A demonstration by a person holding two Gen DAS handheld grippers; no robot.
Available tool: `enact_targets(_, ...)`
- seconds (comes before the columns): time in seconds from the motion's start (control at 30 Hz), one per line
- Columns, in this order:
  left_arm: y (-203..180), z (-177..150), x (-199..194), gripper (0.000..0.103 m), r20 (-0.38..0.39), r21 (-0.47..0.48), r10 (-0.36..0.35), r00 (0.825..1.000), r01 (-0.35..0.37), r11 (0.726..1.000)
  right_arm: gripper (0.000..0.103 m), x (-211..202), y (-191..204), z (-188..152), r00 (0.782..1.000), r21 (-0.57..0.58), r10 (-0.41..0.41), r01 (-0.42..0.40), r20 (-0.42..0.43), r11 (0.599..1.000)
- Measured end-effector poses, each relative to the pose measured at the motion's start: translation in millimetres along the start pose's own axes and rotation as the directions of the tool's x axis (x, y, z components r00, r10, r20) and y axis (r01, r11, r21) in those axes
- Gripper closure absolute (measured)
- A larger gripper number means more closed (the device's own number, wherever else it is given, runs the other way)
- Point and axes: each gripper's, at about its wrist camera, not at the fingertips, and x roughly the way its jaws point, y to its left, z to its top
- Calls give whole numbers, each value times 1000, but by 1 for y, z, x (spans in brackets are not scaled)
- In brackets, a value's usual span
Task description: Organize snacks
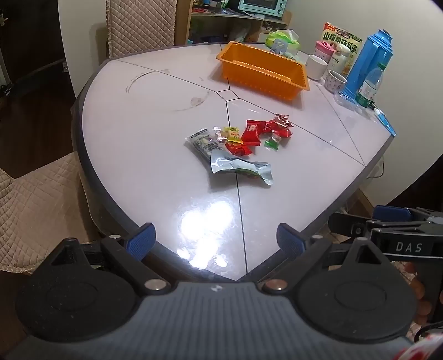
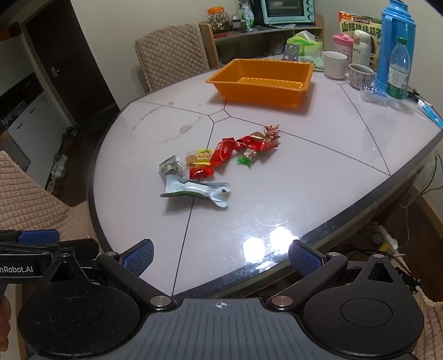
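Note:
Several wrapped snacks lie in a loose pile mid-table: a silver pouch (image 1: 240, 169) (image 2: 196, 191), a grey patterned packet (image 1: 203, 144) (image 2: 171, 168), red packets (image 1: 251, 132) (image 2: 222, 153), a yellow one (image 1: 232, 133) (image 2: 200, 155) and a small green candy (image 1: 272, 142) (image 2: 246, 159). Beyond them stands an empty orange tray (image 1: 263, 72) (image 2: 263, 83). My left gripper (image 1: 216, 241) hovers open over the near table edge, nothing between its blue pads. My right gripper (image 2: 221, 256) is likewise open and empty at the near edge, well short of the pile.
At the table's far right stand a blue thermos (image 2: 393, 47), a water bottle (image 2: 398, 69), two cups (image 2: 335, 65), a pink tumbler (image 2: 342, 45), a snack box (image 2: 360, 27) and tissues (image 2: 304, 41). Quilted chairs (image 2: 171, 52) flank the table. A shelf with a toaster oven (image 2: 288, 11) is behind.

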Motion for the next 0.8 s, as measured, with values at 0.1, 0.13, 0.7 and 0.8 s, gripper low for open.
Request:
enact_targets(0.1,0,0,0,10,5,3,5,1000,-5,1000,0,0,0,0,1000,0,0,0,0,1000)
enact_targets(0.13,-1,-1,-1,10,4,3,5,1000,-5,1000,0,0,0,1,1000,0,-1,1,0,1000)
enact_targets(0.7,-3,2,-1,10,-2,-1,-2,1000,2,1000,0,2,3,3,1000,-11,0,0,-4,1000)
enact_targets(0.8,0,3,-1,10,-3,-1,-3,1000,3,1000,0,2,3,3,1000,-12,0,0,-4,1000)
